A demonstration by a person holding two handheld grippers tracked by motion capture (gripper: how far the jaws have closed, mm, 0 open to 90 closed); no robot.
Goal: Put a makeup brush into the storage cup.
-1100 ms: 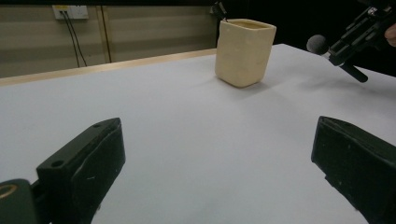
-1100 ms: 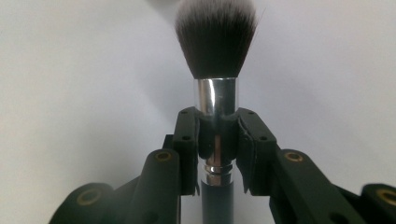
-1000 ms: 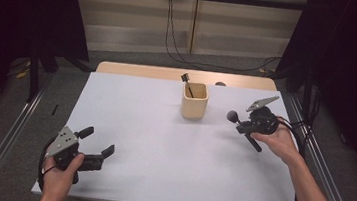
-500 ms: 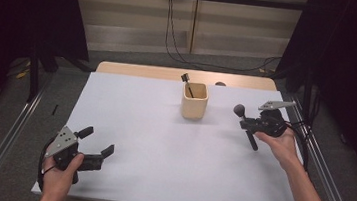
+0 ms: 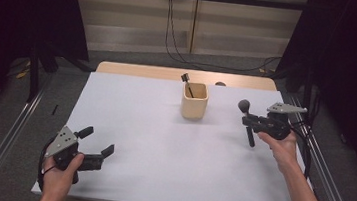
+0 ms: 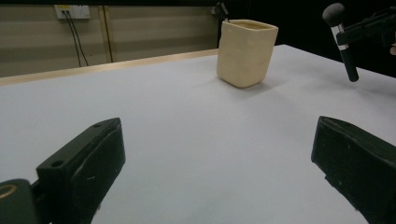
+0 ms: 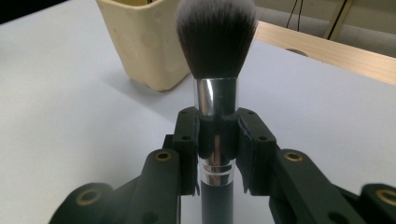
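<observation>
a makeup brush (image 7: 215, 70) is clamped in the right gripper (image 5: 257, 123), right of centre; lowering it into the cream cup (image 5: 194, 100) is judged next. the left gripper (image 5: 92, 148), lower left, is held wide.

Matt white tabletop (image 5: 162, 144) w/ bare wood strip at far edge, cream cup (image 7: 144, 42) looks matt, slightly uneven ceramic or plastic, brush (image 7: 215, 84) has soft dark bristles w/ pale tips, shiny metal ferrule, smooth dark handle, right gripper (image 7: 217, 140) matt black plastic.
</observation>
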